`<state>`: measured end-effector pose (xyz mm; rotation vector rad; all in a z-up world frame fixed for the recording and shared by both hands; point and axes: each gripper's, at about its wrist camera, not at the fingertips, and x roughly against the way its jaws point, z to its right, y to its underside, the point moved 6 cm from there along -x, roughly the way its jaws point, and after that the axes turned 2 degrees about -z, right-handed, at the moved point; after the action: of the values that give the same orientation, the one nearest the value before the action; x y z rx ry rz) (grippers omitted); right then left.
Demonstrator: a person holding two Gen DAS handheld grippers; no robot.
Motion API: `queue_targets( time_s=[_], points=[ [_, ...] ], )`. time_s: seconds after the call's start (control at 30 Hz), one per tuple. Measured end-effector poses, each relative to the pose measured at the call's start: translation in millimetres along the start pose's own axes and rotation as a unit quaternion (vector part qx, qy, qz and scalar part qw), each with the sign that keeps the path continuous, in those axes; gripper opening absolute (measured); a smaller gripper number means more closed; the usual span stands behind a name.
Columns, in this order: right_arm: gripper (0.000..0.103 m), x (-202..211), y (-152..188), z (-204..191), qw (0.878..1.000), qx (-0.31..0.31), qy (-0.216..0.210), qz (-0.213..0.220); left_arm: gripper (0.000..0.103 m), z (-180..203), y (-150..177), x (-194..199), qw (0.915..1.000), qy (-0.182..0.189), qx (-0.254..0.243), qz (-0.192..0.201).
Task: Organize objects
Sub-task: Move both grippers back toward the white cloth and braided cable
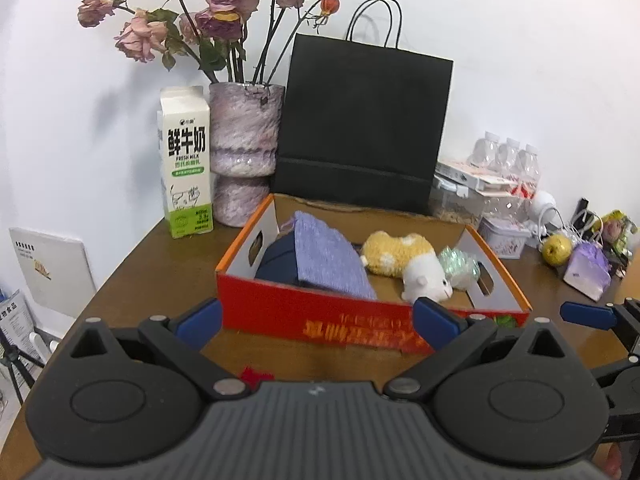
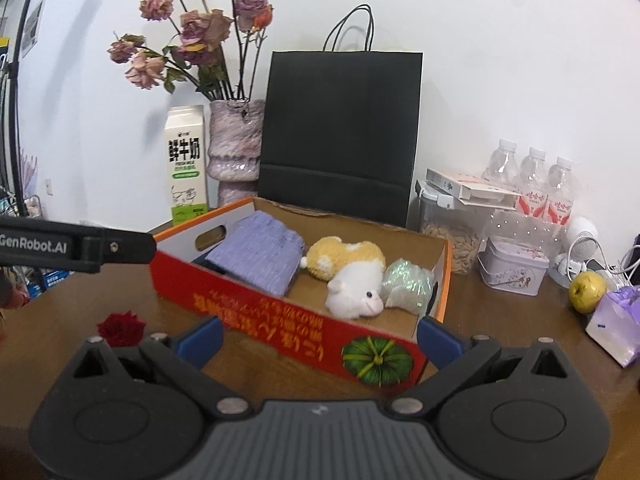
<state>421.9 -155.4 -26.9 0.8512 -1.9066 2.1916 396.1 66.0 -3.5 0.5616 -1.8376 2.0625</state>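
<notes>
A red and orange cardboard box (image 1: 320, 312) (image 2: 256, 304) sits on the brown table. It holds a purple cloth (image 1: 328, 260) (image 2: 260, 256) over a dark blue item (image 1: 276, 260), a yellow and white plush toy (image 1: 404, 264) (image 2: 352, 276) and a shiny green packet (image 1: 460, 266) (image 2: 408, 284). A red rose head (image 2: 122, 328) lies on the table before the box; part of it shows in the left wrist view (image 1: 254, 375). My left gripper (image 1: 318, 322) and right gripper (image 2: 320, 338) are open and empty, just in front of the box.
A milk carton (image 1: 186, 164), a vase of dried roses (image 1: 242, 152) and a black paper bag (image 1: 360, 128) stand behind the box. On the right are water bottles (image 2: 532, 184), a seed jar (image 2: 452, 232), a tin (image 2: 512, 268), a yellow-green apple (image 2: 586, 290) and a purple pouch (image 2: 616, 320).
</notes>
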Motion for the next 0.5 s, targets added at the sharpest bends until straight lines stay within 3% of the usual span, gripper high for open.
queue_targets(
  time_s=[0.5],
  points=[
    [0.103, 49, 45, -32, 1.0, 0.018, -0.011, -0.019, 0.103, -17, 58, 47, 0.9994, -0.014, 0.005, -0.032]
  ],
)
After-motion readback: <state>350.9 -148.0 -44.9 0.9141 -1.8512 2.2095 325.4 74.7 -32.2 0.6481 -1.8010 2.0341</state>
